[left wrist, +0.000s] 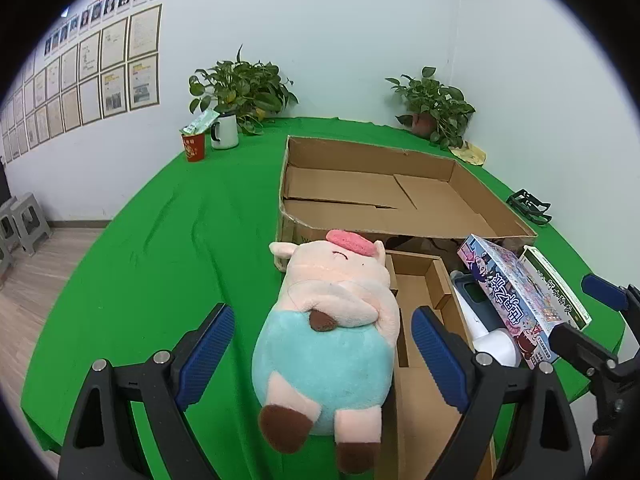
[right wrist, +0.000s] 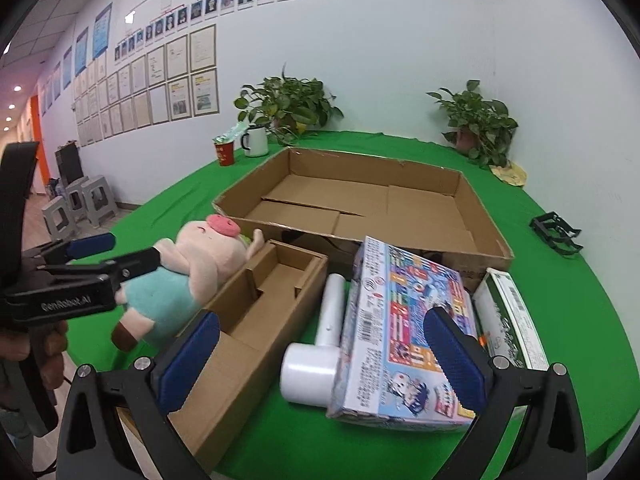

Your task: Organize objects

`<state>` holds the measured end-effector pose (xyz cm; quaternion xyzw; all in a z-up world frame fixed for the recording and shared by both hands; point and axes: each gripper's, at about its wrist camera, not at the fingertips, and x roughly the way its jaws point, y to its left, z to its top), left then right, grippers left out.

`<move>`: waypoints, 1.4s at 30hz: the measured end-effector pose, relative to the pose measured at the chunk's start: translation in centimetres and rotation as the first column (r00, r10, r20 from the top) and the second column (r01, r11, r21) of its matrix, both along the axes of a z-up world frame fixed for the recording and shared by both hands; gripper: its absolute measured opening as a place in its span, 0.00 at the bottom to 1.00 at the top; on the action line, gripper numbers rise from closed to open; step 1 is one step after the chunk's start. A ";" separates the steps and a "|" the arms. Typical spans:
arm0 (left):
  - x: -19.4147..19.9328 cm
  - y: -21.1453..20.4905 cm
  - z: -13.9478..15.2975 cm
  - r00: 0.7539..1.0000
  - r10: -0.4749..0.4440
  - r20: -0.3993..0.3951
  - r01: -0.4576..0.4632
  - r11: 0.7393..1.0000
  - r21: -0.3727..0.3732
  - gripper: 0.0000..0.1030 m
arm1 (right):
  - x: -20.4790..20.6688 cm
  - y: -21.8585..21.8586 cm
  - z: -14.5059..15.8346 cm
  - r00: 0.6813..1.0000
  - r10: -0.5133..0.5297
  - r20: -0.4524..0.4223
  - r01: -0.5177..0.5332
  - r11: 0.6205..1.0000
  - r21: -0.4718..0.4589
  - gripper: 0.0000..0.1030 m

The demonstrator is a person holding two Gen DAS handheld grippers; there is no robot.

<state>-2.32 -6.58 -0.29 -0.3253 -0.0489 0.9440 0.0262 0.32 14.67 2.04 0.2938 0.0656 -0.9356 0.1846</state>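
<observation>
Green cloth covers the round counter [left wrist: 160,240], which sits against white walls hung with framed papers, with two potted plants at its far edge. On it, a plush pig [left wrist: 332,332] lies on its back between the blue pads of the left gripper [left wrist: 322,354], whose jaws stand wide, with a gap on each side of the toy. The pig's right flank rests against a small cardboard box [right wrist: 256,320] with inner dividers. Right of that box lie a white hair dryer [right wrist: 320,344], a colourful cartoon box [right wrist: 400,332] and a green-and-white box [right wrist: 508,320], packed close together near the counter's front edge. The right gripper [right wrist: 320,364] hangs over the dryer and cartoon box, jaws spread wide and holding nothing. Behind this cluster stands a large shallow cardboard tray [right wrist: 460,184], open at the top. Bare cloth stretches to the pig's left. A red cup [left wrist: 194,146] and a white mug [left wrist: 225,132] stand well apart at the far rim.
</observation>
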 end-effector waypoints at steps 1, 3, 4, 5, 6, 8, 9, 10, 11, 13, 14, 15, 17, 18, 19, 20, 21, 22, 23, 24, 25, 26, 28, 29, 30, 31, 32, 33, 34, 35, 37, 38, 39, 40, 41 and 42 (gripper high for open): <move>-0.3 -0.2 -0.2 1.000 -0.005 0.011 0.005 1.000 0.013 0.88 | -0.1 -0.1 0.2 1.000 0.014 -0.001 -0.014 1.000 -0.010 1.00; -1.0 -0.5 -1.0 0.998 -0.026 0.055 0.023 0.998 0.053 0.88 | -0.3 -0.2 0.5 0.999 0.044 0.009 -0.044 0.998 -0.039 1.00; -1.2 -0.6 -1.3 0.997 -0.039 0.069 0.034 0.997 0.069 0.88 | -0.5 -0.2 0.7 0.998 0.061 0.019 -0.059 0.996 -0.062 1.00; -1.5 -0.5 -1.9 0.994 -0.063 0.092 0.055 0.994 0.092 0.88 | -0.6 -0.1 0.9 0.997 0.076 0.028 -0.073 0.994 -0.082 1.00; -1.7 -0.5 -2.4 0.991 -0.074 0.110 0.063 0.993 0.102 0.88 | -0.8 -0.1 1.0 0.995 0.089 0.034 -0.085 0.991 -0.099 1.00; -1.9 -0.1 -3.1 0.992 -0.067 0.110 0.061 0.996 0.059 0.88 | -1.0 -0.1 1.4 0.992 0.120 0.049 -0.112 0.984 -0.136 1.00; -2.0 0.0 -3.4 0.991 -0.064 0.118 0.060 0.998 0.037 0.88 | -1.3 -0.3 1.4 0.989 0.135 0.060 -0.125 0.981 -0.151 1.00; -2.1 0.0 -3.6 0.991 -0.060 0.124 0.057 0.998 0.028 0.88 | -1.6 -0.4 1.4 0.985 0.153 0.076 -0.138 0.975 -0.173 1.00; -2.3 -0.1 -3.9 0.990 -0.055 0.130 0.052 0.998 0.022 0.88 | -1.9 -0.6 1.4 0.981 0.168 0.095 -0.147 0.969 -0.197 1.00; -2.5 -0.4 -4.3 0.987 -0.048 0.154 0.045 0.999 0.021 0.88 | -2.6 -1.1 1.3 0.974 0.185 0.131 -0.153 0.963 -0.222 1.00; -2.5 -0.6 -4.4 0.986 -0.049 0.158 0.045 0.999 0.029 0.85 | -2.8 -1.4 1.2 0.970 0.194 0.144 -0.158 0.960 -0.231 1.00; -2.5 -0.8 -4.3 0.986 -0.049 0.161 0.044 0.998 0.035 0.82 | -3.1 -1.8 1.3 0.966 0.207 0.155 -0.167 0.956 -0.241 1.00; -2.2 -1.2 -4.3 0.984 -0.054 0.170 0.047 0.998 0.045 0.77 | -3.5 -2.9 1.4 0.959 0.231 0.166 -0.186 0.951 -0.249 1.00; -2.1 -1.4 -4.2 0.983 -0.055 0.174 0.047 0.998 0.049 0.75 | -3.7 -3.4 1.4 0.955 0.243 0.170 -0.196 0.947 -0.254 1.00; -1.9 -1.5 -4.1 0.983 -0.054 0.177 0.046 0.998 0.052 0.74 | -4.0 -4.1 1.4 0.949 0.260 0.176 -0.210 0.942 -0.262 1.00; -1.7 -1.6 -4.1 0.983 -0.052 0.178 0.044 0.998 0.053 0.73 | -4.6 -4.7 1.1 0.943 0.276 0.188 -0.222 0.938 -0.267 1.00; -1.3 -1.7 -4.1 0.983 -0.049 0.177 0.040 0.998 0.055 0.71 | -5.2 -5.6 0.8 0.934 0.293 0.206 -0.233 0.934 -0.271 1.00; -1.1 -1.7 -4.0 0.983 -0.044 0.177 0.034 0.998 0.058 0.70 | -5.6 -6.3 0.6 0.927 0.302 0.222 -0.239 0.932 -0.273 1.00; -0.7 -1.8 -3.9 0.984 -0.036 0.176 0.026 0.998 0.062 0.69 | -6.3 -7.3 0.1 0.917 0.312 0.248 -0.242 0.931 -0.275 1.00; -0.4 -1.9 -3.9 0.984 -0.031 0.176 0.020 0.998 0.064 0.69 | -6.8 -8.2 -0.3 0.908 0.320 0.269 -0.246 0.929 -0.276 1.00; 0.0 -1.9 -3.9 0.984 -0.022 0.177 0.011 0.998 0.065 0.68 | -7.2 -8.9 -0.6 0.898 0.332 0.288 -0.252 0.926 -0.282 1.00; 0.4 -2.0 -3.8 0.984 -0.014 0.179 0.003 0.998 0.065 0.68 | -7.7 -9.8 -1.1 0.884 0.351 0.308 -0.263 0.920 -0.291 0.99; 1.0 -1.9 -3.8 0.984 -0.008 0.179 -0.003 0.998 0.062 0.68 | -8.4 -11.3 -2.0 0.867 0.369 0.336 -0.279 0.917 -0.286 0.98; 1.3 -1.9 -3.8 0.984 -0.006 0.178 -0.004 0.998 0.060 0.68 | -8.7 -12.1 -2.5 0.858 0.377 0.349 -0.287 0.915 -0.282 0.98; 1.4 -1.9 -3.8 0.984 -0.004 0.178 -0.007 0.998 0.062 0.67 | -8.9 -12.9 -3.0 0.846 0.388 0.365 -0.297 0.912 -0.281 0.97; 1.6 -2.0 -3.8 0.984 -0.001 0.178 -0.011 0.998 0.067 0.67 | -9.2 -13.6 -3.6 0.831 0.401 0.385 -0.307 0.908 -0.283 0.95; 1.7 -2.1 -3.8 0.984 0.002 0.178 -0.015 0.997 0.071 0.67 | -9.4 -14.4 -4.3 0.818 0.412 0.400 -0.317 0.905 -0.285 0.94; 1.7 -2.0 -3.7 0.984 0.003 0.176 -0.016 0.997 0.073 0.67 | -9.6 -15.1 -5.1 0.804 0.421 0.420 -0.324 0.903 -0.283 0.92; 1.8 -2.0 -3.7 0.985 0.003 0.173 -0.016 0.997 0.073 0.66 | -9.5 -15.4 -5.7 0.796 0.422 0.433 -0.327 0.903 -0.278 0.88; 1.8 -1.9 -3.5 0.986 0.001 0.170 -0.013 0.997 0.072 0.66 | -9.5 -15.8 -6.2 0.788 0.426 0.445 -0.333 0.902 -0.274 0.86; 1.8 -1.5 -3.3 0.987 0.000 0.161 -0.010 0.998 0.064 0.64 | -9.5 -16.7 -7.4 0.769 0.435 0.468 -0.345 0.899 -0.268 0.79; 1.7 -1.3 -3.2 0.987 0.003 0.158 -0.012 0.999 0.052 0.64 | -9.5 -16.9 -7.8 0.770 0.431 0.471 -0.346 0.902 -0.259 0.79; 1.8 -1.2 -3.1 0.988 0.006 0.153 -0.012 0.999 0.042 0.63 | -9.5 -17.1 -8.0 0.775 0.430 0.463 -0.346 0.902 -0.258 0.77; 1.7 -1.1 -2.9 0.990 0.007 0.144 -0.012 0.999 0.033 0.62 | -9.5 -17.4 -8.0 0.778 0.433 0.456 -0.349 0.901 -0.259 0.73; 1.8 -0.9 -2.5 0.991 0.008 0.130 -0.011 1.000 0.022 0.61 | -9.5 -17.5 -7.9 0.778 0.438 0.451 -0.352 0.898 -0.264 0.72; 1.7 -0.8 -2.2 0.993 0.009 0.118 -0.011 1.000 0.013 0.61 | -9.5 -17.4 -7.7 0.783 0.442 0.438 -0.354 0.895 -0.271 0.69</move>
